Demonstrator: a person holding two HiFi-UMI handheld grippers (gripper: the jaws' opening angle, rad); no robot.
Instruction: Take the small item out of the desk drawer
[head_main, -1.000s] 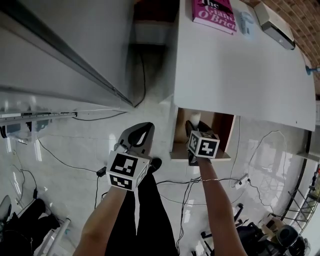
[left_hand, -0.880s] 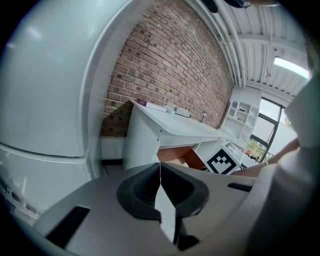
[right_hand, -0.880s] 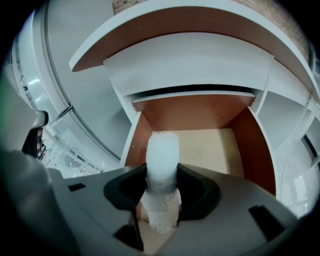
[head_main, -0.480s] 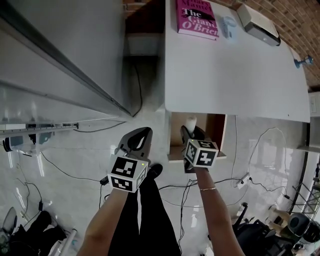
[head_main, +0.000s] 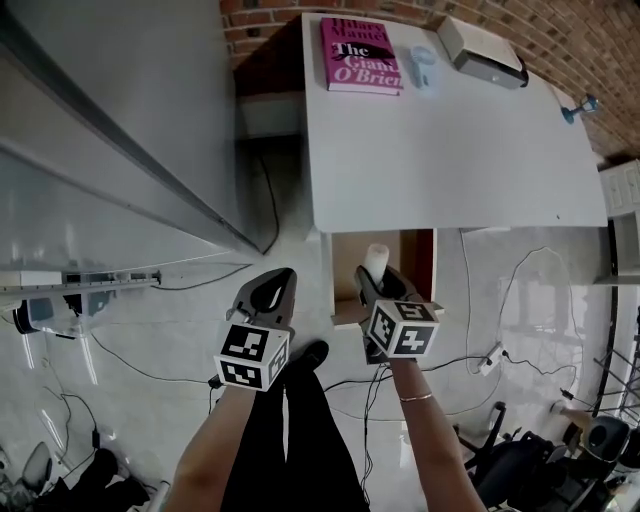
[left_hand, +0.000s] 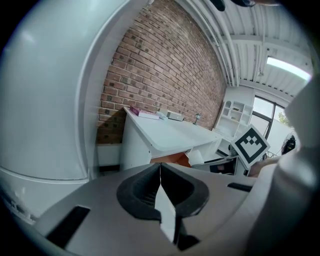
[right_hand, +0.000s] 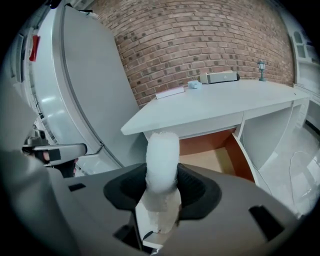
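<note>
A small white roll (right_hand: 162, 162) stands between the jaws of my right gripper (right_hand: 161, 192), which is shut on it. In the head view the white roll (head_main: 376, 257) sticks up from the right gripper (head_main: 385, 287) above the front of the open desk drawer (head_main: 345, 262), whose wooden inside shows under the white desk (head_main: 450, 160). My left gripper (head_main: 268, 297) hovers over the floor left of the drawer, with its jaws shut and nothing in them (left_hand: 160, 192).
A pink book (head_main: 361, 54), a pale blue object (head_main: 421, 62) and a white box (head_main: 482, 52) lie at the desk's far edge by the brick wall. A large grey-white appliance (head_main: 110, 140) stands to the left. Cables (head_main: 470, 365) trail across the tiled floor.
The view has shifted so more of the desk and wall shows. The right gripper with the roll has drawn back toward the drawer's front edge. The left gripper stays shut.
</note>
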